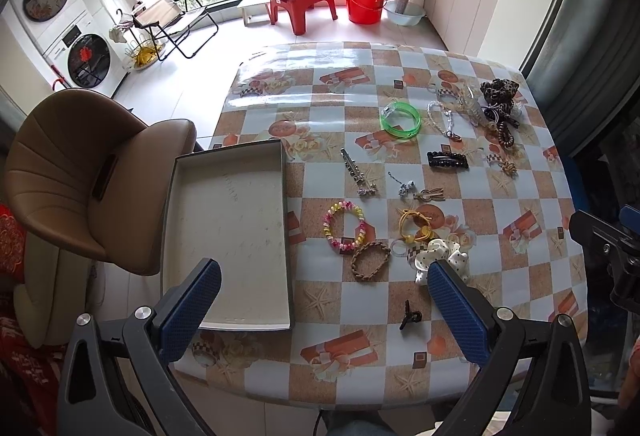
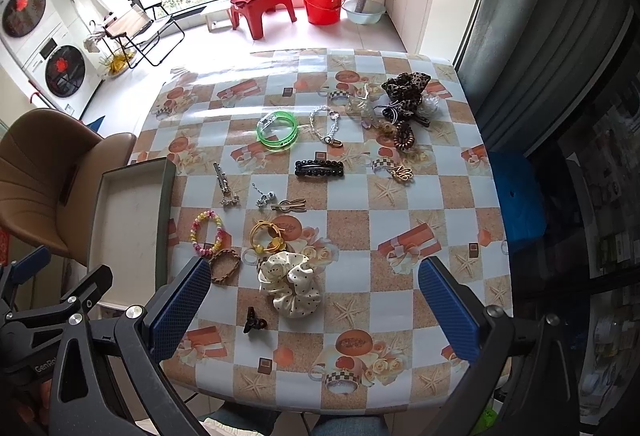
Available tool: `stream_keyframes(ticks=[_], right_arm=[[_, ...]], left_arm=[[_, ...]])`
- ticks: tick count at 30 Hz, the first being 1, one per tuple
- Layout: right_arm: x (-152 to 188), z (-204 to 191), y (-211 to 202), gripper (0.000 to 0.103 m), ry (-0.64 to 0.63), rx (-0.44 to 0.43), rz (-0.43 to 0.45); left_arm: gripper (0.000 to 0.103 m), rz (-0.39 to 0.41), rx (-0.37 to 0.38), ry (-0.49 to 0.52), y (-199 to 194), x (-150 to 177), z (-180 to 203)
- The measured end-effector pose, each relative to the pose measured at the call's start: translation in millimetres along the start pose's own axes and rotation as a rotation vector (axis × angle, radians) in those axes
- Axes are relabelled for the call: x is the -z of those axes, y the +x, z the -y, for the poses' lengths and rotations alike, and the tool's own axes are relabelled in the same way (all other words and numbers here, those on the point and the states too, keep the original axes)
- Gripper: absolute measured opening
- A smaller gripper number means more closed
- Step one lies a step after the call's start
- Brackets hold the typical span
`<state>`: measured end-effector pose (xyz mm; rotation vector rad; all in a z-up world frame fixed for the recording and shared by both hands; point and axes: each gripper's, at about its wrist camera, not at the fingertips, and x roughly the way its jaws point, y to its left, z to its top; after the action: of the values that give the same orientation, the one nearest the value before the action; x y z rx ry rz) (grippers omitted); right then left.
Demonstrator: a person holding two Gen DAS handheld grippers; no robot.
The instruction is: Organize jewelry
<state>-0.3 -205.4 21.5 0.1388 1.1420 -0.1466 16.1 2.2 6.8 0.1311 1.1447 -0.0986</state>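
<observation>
Nothing is sorted yet: the tray (image 1: 228, 220) at the desk's (image 1: 360, 300) left edge lies bare, while the jewelry is scattered from the near edge to the far right corner. Both the left hand-held gripper (image 1: 324, 304) and the right hand-held gripper (image 2: 314, 306) hover spread wide, holding nothing. The likely first pick is the black claw clip (image 2: 254, 324) or the dotted scrunchie (image 2: 290, 286) near the near edge, then a carry to the tray
</observation>
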Motion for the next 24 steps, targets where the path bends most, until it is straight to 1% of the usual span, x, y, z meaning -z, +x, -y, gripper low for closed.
stream_keyframes(ticks=[24], right_arm=[[-0.7, -1.8, 0.9, 0.103, -0.001, 0.001, -0.001]], left_arm=[[0.103, -0.004, 0.0, 0.002, 0.1, -0.7, 0.7]])
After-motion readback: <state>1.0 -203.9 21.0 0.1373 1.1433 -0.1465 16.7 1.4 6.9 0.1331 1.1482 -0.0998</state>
